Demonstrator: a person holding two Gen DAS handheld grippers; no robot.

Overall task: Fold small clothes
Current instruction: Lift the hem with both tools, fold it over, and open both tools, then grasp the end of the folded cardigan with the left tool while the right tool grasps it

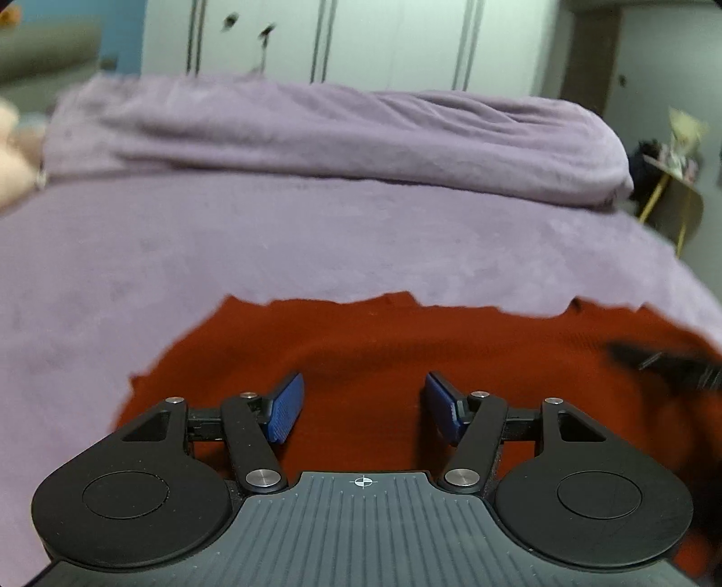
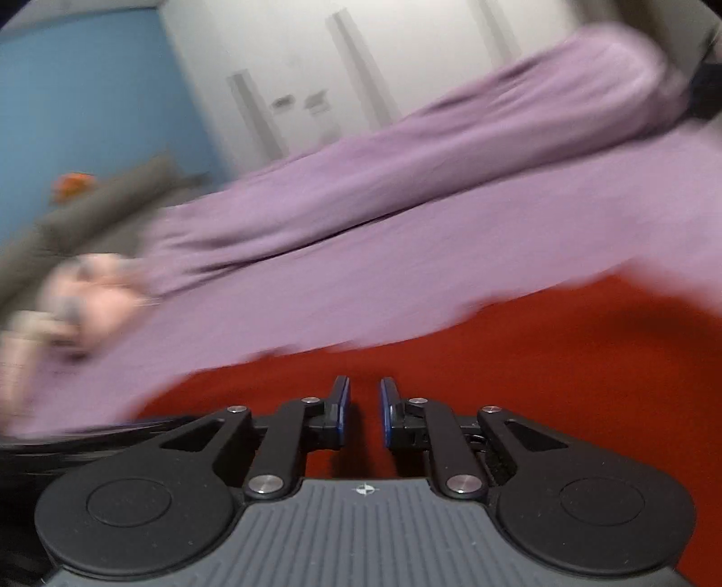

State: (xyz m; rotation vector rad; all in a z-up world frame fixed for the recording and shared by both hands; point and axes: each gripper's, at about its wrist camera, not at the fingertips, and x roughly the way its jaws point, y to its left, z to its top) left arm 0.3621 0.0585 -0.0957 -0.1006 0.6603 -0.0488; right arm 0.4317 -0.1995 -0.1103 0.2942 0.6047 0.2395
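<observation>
A red knitted garment (image 1: 361, 334) lies spread on a purple blanket (image 1: 270, 235) that covers the bed. My left gripper (image 1: 364, 379) hovers low over the garment's middle, its blue pads (image 1: 286, 408) wide apart with nothing between them. In the right wrist view the same red garment (image 2: 541, 361) fills the lower right. Just above it is my right gripper (image 2: 364, 381), whose pads are parted by a narrow gap that shows only red cloth below. A blurred black shape (image 1: 668, 361) at the garment's right edge cannot be told apart.
A long purple roll of bedding (image 1: 338, 131) lies across the far side of the bed. A pink soft toy (image 2: 85, 289) sits at the left edge. White wardrobe doors (image 1: 361, 40) stand behind, and a small side table (image 1: 677, 198) is at the right.
</observation>
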